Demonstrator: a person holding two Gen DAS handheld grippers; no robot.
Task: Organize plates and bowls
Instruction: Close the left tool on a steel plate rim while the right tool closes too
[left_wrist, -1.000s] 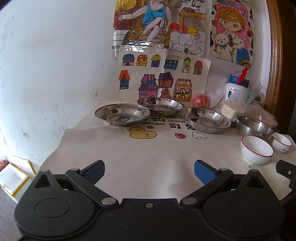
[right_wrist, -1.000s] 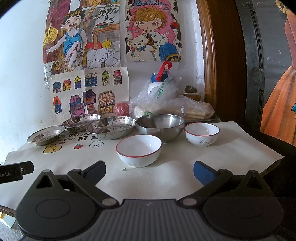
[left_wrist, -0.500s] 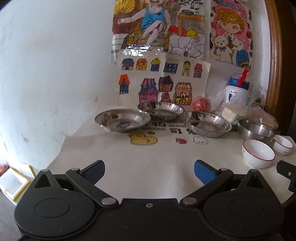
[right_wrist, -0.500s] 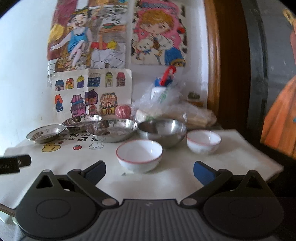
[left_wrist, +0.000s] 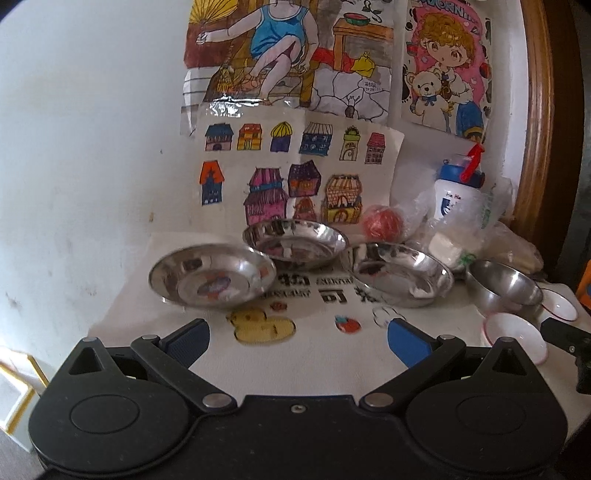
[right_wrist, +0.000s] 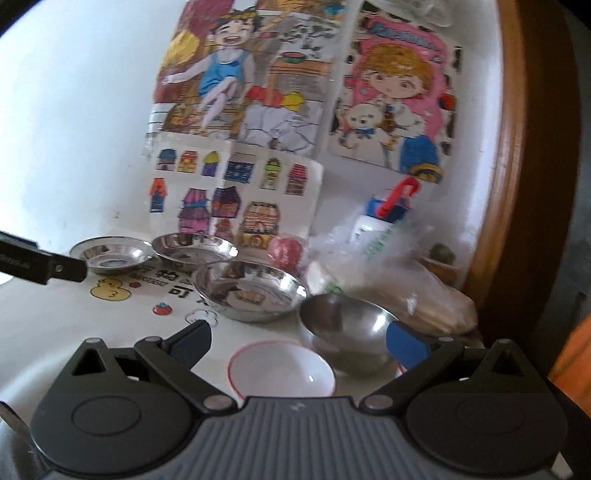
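Three steel plates sit toward the wall on the printed table cover (left_wrist: 325, 354): left plate (left_wrist: 212, 277), rear plate (left_wrist: 295, 243), right plate (left_wrist: 397, 273); the left and rear rims appear to overlap or touch, and the right one stands apart; none is stacked. Next in size, a steel bowl (right_wrist: 343, 334) stands at the right end, then a white bowl (right_wrist: 280, 371) with a red rim just in front of it.

Left gripper (left_wrist: 297, 338) hovers over the cover with fingers spread wide and empty; the left plate lies ahead and slightly left of them, clearly nearer this hand. Right gripper (right_wrist: 297, 341) is likewise spread wide and empty; the white bowl lies directly between and just below its fingers, with the steel bowl ahead to the right; in my judgement this hand is placed for the bowls.

Only the left view shows a second white bowl (left_wrist: 559, 304) beyond the steel one; the right view shows only a sliver of rim there. The right view is blurred, so contact cannot be confirmed.
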